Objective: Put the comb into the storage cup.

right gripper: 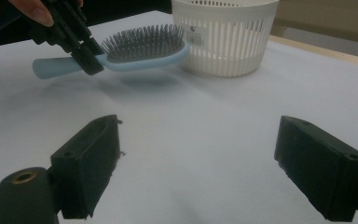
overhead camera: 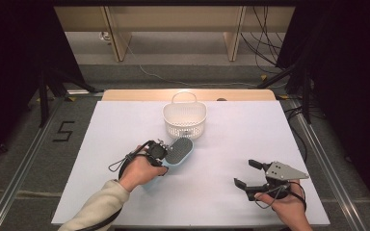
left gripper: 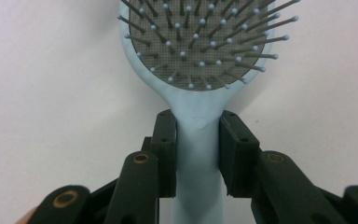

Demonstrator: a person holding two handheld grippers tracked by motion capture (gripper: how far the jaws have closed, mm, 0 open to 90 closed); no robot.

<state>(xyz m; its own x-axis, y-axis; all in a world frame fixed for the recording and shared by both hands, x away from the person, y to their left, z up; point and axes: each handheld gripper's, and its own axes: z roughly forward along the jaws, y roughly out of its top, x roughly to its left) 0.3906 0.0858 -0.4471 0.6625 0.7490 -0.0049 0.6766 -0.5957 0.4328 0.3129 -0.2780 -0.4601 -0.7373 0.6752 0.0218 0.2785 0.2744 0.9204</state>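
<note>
Above the white table (overhead camera: 125, 202), the left gripper (left gripper: 198, 140) squeezes the light, stiff, pale blue plastic hairbrush (left gripper: 199, 56) by its smooth handle; the right gripper (right gripper: 200, 172) gapes with nothing in it.

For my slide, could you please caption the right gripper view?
Left gripper holds a blue hairbrush above the table, beside a white basket.

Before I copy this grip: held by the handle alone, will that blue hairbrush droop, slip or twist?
Probably stiff: the hairbrush juts level from the left gripper, clear of the table, without sagging. Its smooth plastic handle might slip between the pads. The broad head beyond the grip could twist it, though it looks light.
</note>
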